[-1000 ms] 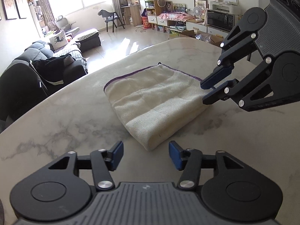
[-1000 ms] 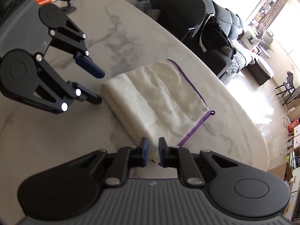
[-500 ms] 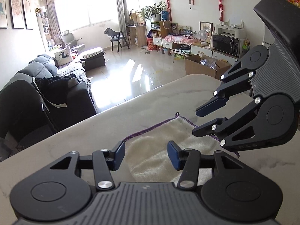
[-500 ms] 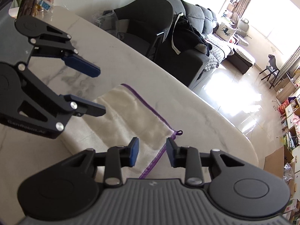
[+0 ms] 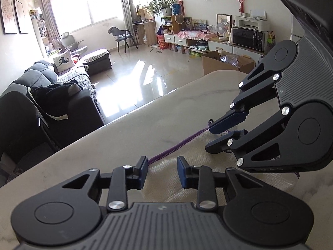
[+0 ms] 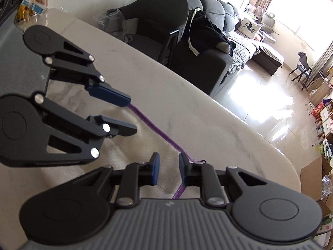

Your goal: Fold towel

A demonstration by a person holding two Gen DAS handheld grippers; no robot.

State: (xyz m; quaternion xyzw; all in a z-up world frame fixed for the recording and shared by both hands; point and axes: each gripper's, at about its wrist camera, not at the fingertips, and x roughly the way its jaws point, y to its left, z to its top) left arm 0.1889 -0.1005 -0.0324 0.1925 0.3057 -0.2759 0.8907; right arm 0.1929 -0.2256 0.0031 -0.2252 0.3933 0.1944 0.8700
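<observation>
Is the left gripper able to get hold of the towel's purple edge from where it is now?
Probably yes: the left gripper is open right over the towel, its purple edge unblocked beside the left finger.

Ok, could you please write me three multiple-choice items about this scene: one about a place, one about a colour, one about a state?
1. Where is the towel?
A. on the sofa
B. on the marble table
C. on the floor

2. What colour is the towel's stitched edge?
A. purple
B. green
C. orange

3. How is the cardboard box on the floor?
A. taped shut
B. crushed flat
C. open

Answers:
1 B: the cloth lies flat on the veined stone top.
2 A: a purple seam runs along its far side.
3 C: its flaps stand up and a plastic bag shows inside.
</observation>
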